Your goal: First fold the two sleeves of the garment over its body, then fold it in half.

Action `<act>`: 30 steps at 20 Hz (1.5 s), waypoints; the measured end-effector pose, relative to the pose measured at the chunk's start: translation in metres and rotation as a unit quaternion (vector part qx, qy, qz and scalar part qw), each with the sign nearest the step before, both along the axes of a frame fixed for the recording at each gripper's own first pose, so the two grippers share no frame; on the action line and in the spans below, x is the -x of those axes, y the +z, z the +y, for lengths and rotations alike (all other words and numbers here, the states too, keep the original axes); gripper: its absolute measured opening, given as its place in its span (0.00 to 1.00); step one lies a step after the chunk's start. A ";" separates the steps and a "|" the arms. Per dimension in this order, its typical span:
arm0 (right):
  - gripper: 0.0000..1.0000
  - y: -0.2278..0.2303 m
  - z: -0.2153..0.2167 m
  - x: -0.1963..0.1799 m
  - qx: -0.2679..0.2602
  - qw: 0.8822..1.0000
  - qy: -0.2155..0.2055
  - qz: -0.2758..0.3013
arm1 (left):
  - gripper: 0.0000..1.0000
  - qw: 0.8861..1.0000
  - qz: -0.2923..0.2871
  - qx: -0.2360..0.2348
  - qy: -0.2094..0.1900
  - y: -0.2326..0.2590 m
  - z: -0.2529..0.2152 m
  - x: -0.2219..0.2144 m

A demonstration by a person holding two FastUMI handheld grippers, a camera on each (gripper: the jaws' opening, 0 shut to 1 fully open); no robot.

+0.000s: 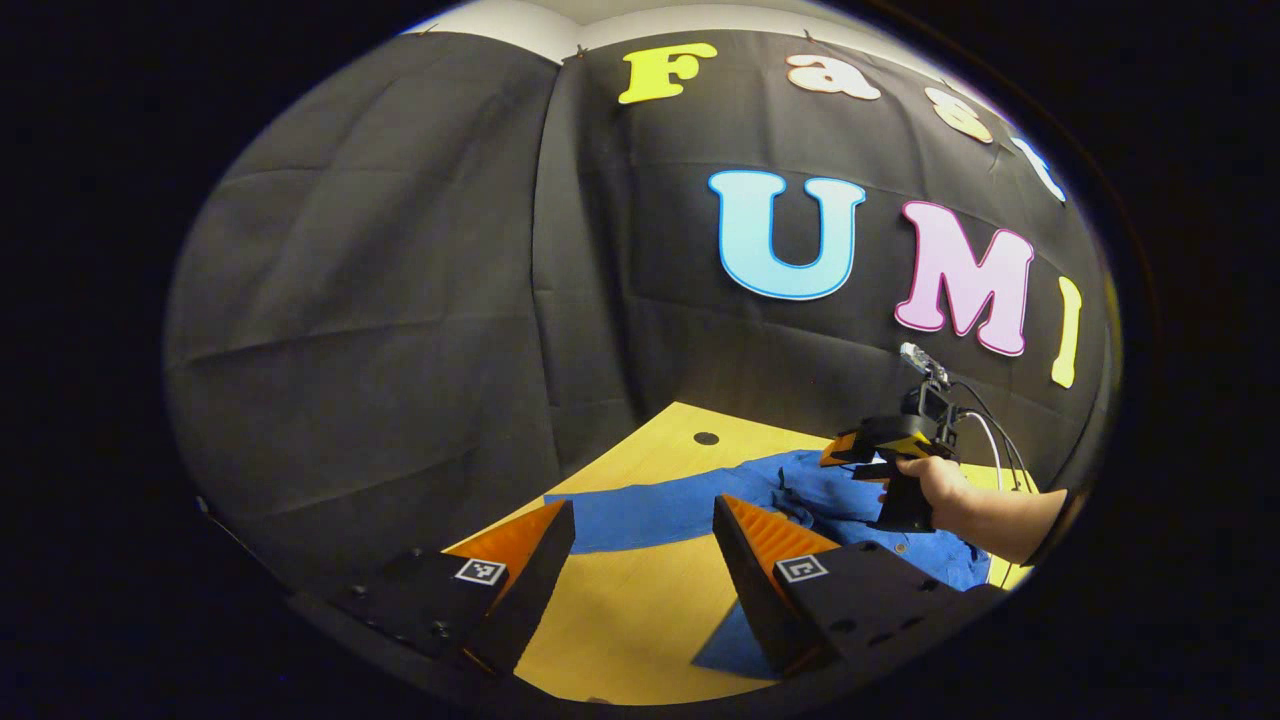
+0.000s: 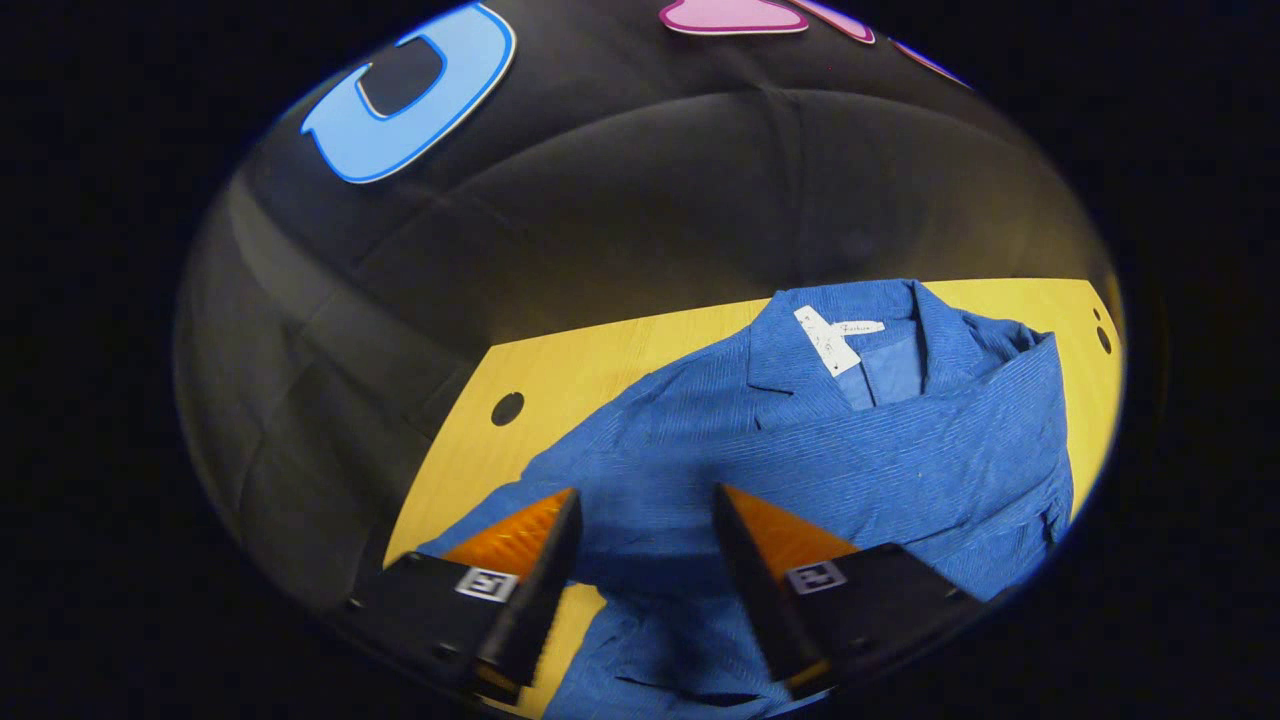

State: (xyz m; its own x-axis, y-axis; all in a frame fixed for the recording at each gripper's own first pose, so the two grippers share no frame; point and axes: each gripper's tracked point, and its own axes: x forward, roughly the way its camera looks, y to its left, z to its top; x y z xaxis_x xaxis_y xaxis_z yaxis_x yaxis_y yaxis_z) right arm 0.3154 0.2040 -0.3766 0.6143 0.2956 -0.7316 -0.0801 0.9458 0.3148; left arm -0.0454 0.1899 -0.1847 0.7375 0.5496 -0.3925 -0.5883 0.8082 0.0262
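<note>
A blue shirt (image 2: pixel 850 440) lies on the yellow table (image 2: pixel 600 360), collar and white neck tag toward the far side. One sleeve lies folded across its body in the right gripper view. My right gripper (image 2: pixel 640 520) hovers open just above that sleeve, nothing between its fingers. In the left gripper view the other sleeve (image 1: pixel 640 515) stretches flat across the table toward the left. My left gripper (image 1: pixel 640 540) is open above the table, near that sleeve, holding nothing. The right gripper (image 1: pixel 850 455) and the hand (image 1: pixel 940 485) holding it show farther off over the shirt.
The yellow table (image 1: pixel 640 620) has a small round hole (image 1: pixel 706 438) near its far edge and further holes (image 2: pixel 507 408) at its corners. The black cloth wall stands close behind the table on two sides.
</note>
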 end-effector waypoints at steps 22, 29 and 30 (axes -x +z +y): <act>0.98 0.114 -0.096 0.154 0.045 0.972 0.072 -0.219 | 0.82 0.968 0.191 0.114 0.116 -0.215 0.153 -0.060; 0.98 0.105 -0.136 0.157 0.032 0.979 0.042 -0.198 | 0.23 0.967 0.202 0.126 0.089 -0.212 0.161 -0.088; 0.98 0.104 -0.143 0.156 0.027 0.980 0.033 -0.196 | 0.09 0.967 0.205 0.124 0.083 -0.213 0.160 -0.087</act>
State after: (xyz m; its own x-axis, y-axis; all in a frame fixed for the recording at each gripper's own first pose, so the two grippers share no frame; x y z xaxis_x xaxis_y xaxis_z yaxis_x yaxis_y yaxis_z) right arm 0.1591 0.0612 -0.2722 0.8325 0.3106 -0.4589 -0.2457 0.9492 0.1967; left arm 0.0412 0.3498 -0.3977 0.4011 0.4986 -0.7684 -0.6920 0.7146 0.1024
